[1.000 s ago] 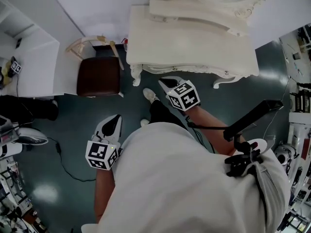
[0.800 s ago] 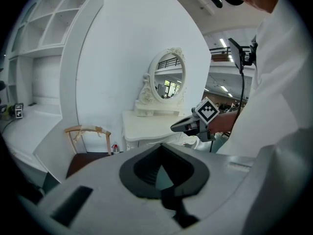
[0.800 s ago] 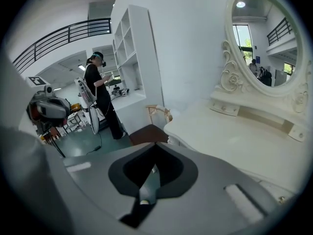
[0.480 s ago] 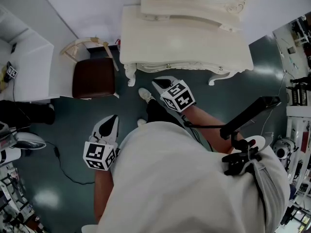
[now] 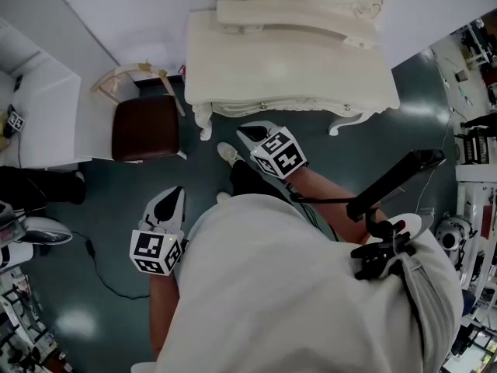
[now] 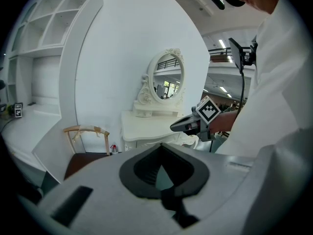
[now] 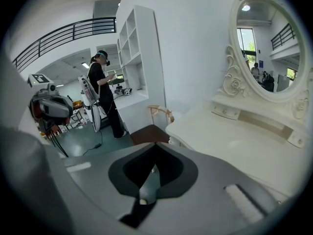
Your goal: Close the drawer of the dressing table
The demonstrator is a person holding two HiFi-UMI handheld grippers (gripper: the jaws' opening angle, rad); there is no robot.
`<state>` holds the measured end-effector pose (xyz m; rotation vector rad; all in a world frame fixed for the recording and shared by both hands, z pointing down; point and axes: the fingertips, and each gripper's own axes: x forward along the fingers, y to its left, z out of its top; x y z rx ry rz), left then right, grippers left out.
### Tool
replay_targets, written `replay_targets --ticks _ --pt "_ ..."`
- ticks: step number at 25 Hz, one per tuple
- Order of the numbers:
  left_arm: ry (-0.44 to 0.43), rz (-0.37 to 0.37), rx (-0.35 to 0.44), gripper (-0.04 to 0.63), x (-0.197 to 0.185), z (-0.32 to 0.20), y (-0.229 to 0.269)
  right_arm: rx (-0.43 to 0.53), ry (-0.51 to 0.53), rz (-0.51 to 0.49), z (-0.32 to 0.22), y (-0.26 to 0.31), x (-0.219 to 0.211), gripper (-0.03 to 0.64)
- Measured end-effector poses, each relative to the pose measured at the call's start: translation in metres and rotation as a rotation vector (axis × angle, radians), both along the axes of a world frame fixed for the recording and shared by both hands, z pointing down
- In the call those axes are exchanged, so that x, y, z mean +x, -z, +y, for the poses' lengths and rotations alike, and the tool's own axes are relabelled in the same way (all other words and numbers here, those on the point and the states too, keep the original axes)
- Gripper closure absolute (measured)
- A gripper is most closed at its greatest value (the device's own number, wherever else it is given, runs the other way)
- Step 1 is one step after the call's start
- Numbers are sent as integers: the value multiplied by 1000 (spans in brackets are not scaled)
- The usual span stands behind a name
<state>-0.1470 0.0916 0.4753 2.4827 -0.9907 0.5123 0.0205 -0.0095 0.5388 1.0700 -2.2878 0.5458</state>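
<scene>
The cream-white carved wooden dressing table (image 5: 287,61) fills the 12 o'clock part of the head view. Its drawer front (image 5: 299,107) runs under the tabletop edge and looks nearly flush, though whether it still stands out a little cannot be told from above. At 10 o'clock stands the wooden chair with a dark brown seat (image 5: 145,127), close beside the table's leg. A wide step or swing that way could knock it. The right gripper (image 5: 250,132) sits just toward 12 from centre, near the drawer front but apart from it, fingers pressed together and holding nothing. Pushing with that narrow closed tip may let it skid on the carved front, or skew the drawer if it lands off-centre. The left gripper (image 5: 175,195), at 8 o'clock, is likewise closed and empty, well apart from the table. The small drawer knob (image 5: 264,105) could catch the tip.
</scene>
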Motion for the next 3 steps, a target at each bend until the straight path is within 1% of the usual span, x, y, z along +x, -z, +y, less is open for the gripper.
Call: replay_targets --ticks 3 --pt "1 -1 -1 594 2 3 0 2 2 -1 2 2 3 617"
